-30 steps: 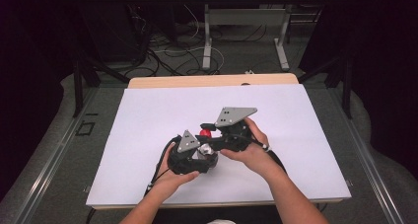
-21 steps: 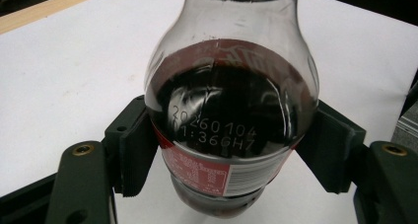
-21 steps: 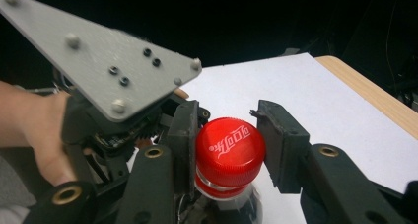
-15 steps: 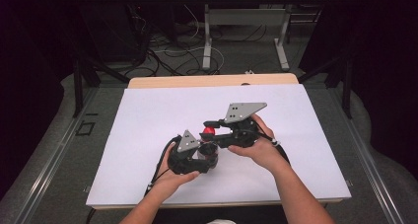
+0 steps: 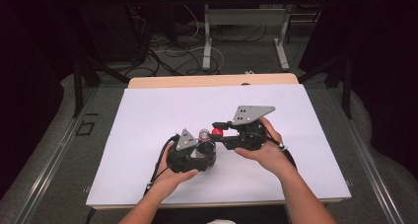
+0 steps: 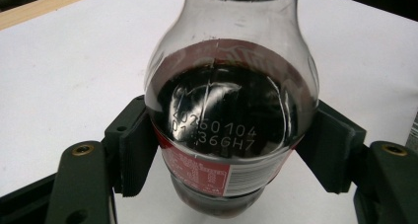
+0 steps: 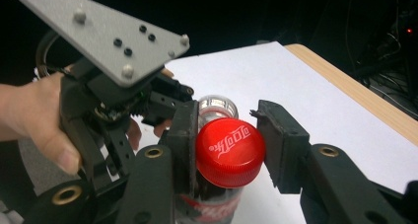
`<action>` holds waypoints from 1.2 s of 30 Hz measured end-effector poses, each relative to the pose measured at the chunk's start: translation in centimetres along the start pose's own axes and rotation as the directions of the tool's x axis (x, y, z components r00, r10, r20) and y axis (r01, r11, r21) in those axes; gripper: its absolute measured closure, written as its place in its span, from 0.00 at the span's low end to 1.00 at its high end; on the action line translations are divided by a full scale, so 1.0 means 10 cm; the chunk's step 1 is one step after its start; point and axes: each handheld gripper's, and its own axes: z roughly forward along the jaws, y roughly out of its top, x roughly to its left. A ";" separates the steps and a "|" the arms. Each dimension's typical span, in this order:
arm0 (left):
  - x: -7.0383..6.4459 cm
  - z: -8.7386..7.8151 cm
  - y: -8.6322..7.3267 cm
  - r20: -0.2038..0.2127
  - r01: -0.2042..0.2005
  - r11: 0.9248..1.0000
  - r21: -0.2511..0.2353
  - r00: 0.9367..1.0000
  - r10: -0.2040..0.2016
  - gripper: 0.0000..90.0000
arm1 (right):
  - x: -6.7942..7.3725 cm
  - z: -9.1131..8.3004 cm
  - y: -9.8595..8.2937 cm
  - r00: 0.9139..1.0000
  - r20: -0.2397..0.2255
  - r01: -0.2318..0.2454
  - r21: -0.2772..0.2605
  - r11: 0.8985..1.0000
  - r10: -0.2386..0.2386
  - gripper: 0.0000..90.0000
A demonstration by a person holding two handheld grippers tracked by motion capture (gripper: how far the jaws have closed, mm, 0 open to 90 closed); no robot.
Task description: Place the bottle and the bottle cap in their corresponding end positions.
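Note:
A small cola bottle [image 6: 231,86] with dark drink and a red label stands on the white sheet, and my left gripper [image 6: 229,155] is shut on its body. In the high view the bottle's bare clear neck [image 5: 203,133] rises above the left gripper [image 5: 193,155]. My right gripper [image 7: 227,135] is shut on the red cap [image 7: 230,152], which is off the bottle and held in front of the uncapped neck [image 7: 217,105]. From above, the cap [image 5: 217,131] sits just right of the neck, at the tip of the right gripper [image 5: 220,131].
A white sheet [image 5: 148,115] covers most of the wooden table [image 5: 212,80]. Beyond the far edge are table legs and cables on the floor [image 5: 167,51]. The left gripper's grey plate [image 7: 108,34] and the person's left hand [image 7: 34,115] are close beside the cap.
The right gripper has drawn the red cap rightward, off the bottle's neck, which now stands bare. The left gripper and the bottle have stayed in place.

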 end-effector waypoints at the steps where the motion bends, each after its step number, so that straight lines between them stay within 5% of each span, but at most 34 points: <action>1: 0.00 0.00 0.00 -0.001 0.003 1.000 -0.002 1.000 -0.003 0.34 | 0.01 -0.01 -0.01 1.000 -0.003 -0.009 0.014 1.000 0.009 0.68; 10: 0.09 -0.02 0.09 -0.016 0.011 1.000 -0.003 1.000 -0.012 0.34 | 0.02 -0.10 -0.14 0.999 0.031 -0.038 0.035 0.999 0.037 0.68; 20: 0.22 0.01 0.39 -0.034 0.033 0.999 -0.032 0.999 -0.034 0.34 | 0.03 -0.19 -0.30 0.994 0.073 -0.087 0.050 0.995 0.083 0.68; 29: 0.37 0.20 0.73 -0.064 0.057 0.997 -0.056 0.996 -0.061 0.34 | -0.07 -0.27 -0.43 0.990 0.108 -0.102 0.057 0.993 0.095 0.68; 36: 0.48 0.49 0.87 -0.087 0.075 0.995 -0.058 0.993 -0.080 0.34 | -0.14 -0.34 -0.48 0.984 0.128 -0.127 0.041 0.991 0.121 0.68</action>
